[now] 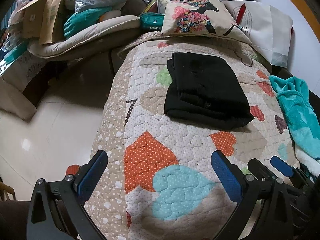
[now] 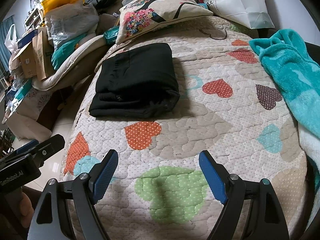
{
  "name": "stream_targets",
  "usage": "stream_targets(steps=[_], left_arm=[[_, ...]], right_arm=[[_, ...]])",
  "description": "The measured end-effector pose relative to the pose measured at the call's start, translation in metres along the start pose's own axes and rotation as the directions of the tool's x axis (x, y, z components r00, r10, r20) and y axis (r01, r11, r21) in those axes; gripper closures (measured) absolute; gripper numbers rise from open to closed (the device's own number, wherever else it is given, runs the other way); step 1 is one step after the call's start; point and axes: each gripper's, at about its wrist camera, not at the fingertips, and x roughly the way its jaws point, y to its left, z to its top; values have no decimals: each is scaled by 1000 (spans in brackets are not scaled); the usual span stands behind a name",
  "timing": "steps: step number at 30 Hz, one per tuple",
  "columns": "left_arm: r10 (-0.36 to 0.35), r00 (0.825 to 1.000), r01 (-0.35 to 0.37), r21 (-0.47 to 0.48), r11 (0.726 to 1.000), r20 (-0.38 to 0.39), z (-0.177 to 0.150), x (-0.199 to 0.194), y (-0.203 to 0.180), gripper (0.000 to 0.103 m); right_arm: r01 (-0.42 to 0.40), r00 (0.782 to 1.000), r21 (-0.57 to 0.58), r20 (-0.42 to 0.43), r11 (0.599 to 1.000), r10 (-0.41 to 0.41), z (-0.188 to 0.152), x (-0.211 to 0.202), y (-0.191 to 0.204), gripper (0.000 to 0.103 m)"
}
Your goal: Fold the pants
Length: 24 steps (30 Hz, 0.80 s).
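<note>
A: Since both tools sit nearest the lens, start there. Left gripper [image 1: 160, 177] has its blue pads spread wide with nothing between them, only quilt [image 1: 180, 140] below. Right gripper [image 2: 158, 177], same: jaws apart, empty, over the green heart patch.

B: Pants?

A: Black pants [image 2: 136, 80] lie further up the quilt, well apart from both grippers, nothing touching them. Already a compact rectangle, layers stacked, waistband end tucked on top as far as I can tell.

B: So what's the step?

A: My read: fold is done or nearly done, hands are clear of it. If anything's left, it's a tidy-up. Near edge shows a lower layer sticking out past the upper one; I'd pinch only that lip and square it, low approach, no lifting the whole stack or it'll slump open.

B: Hazards?

A: Teal fleece blanket [image 2: 290, 70] is at the right edge, well clear. Beyond the pants, floral pillow [image 2: 160, 10] and white paper bag [image 2: 240, 0] sit near the far end. Keep the stack from sliding up into the pillow.
</note>
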Motion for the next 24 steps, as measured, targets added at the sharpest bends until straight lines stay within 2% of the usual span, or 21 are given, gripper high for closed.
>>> stream_targets(steps=[24], left_arm=[[-20,999,20,-19,1000,-38,-1,8,3,0]], right_arm=[[10,1000,-1,-19,1000,-10,-3,2,-1,15]])
